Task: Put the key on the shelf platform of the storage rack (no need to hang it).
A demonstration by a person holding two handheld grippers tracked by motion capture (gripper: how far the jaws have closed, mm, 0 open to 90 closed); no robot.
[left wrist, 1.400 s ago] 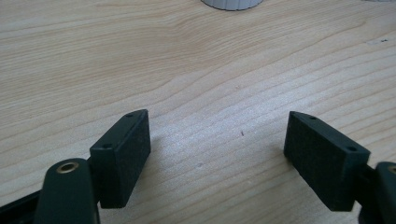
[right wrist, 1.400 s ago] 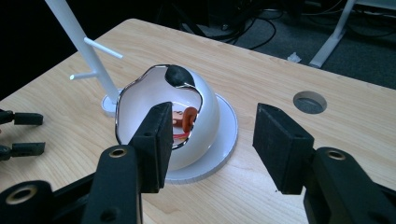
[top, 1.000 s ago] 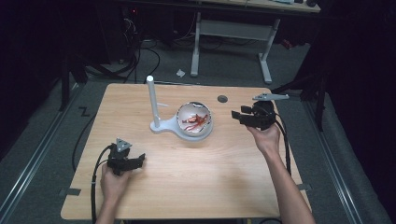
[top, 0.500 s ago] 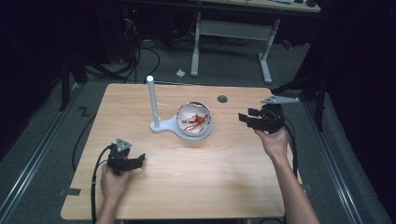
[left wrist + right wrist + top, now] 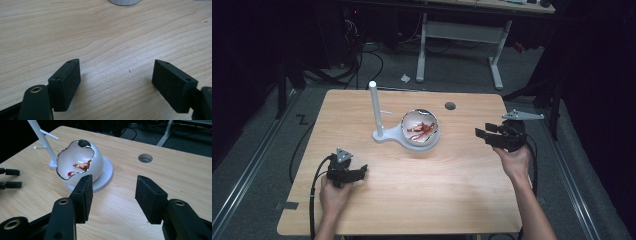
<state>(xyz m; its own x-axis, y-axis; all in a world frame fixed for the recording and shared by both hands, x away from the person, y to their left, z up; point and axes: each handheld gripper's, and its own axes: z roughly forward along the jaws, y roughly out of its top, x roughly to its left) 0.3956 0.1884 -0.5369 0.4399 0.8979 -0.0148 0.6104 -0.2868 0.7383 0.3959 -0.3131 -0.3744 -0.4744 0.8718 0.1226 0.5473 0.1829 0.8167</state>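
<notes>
While no writing legible, right claw [image 5: 113, 197] open near egg-shaped bowl [image 5: 80, 162].

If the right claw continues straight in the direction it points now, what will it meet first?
Probably the white egg-shaped bowl on its round stand. The right claw is open and empty, bare table lies between; depth is uncertain.

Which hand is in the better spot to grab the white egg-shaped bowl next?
The right. The right tool points at the bowl, jaws open with nothing between them. The left tool sits low near the table's front, facing bare wood.
</notes>
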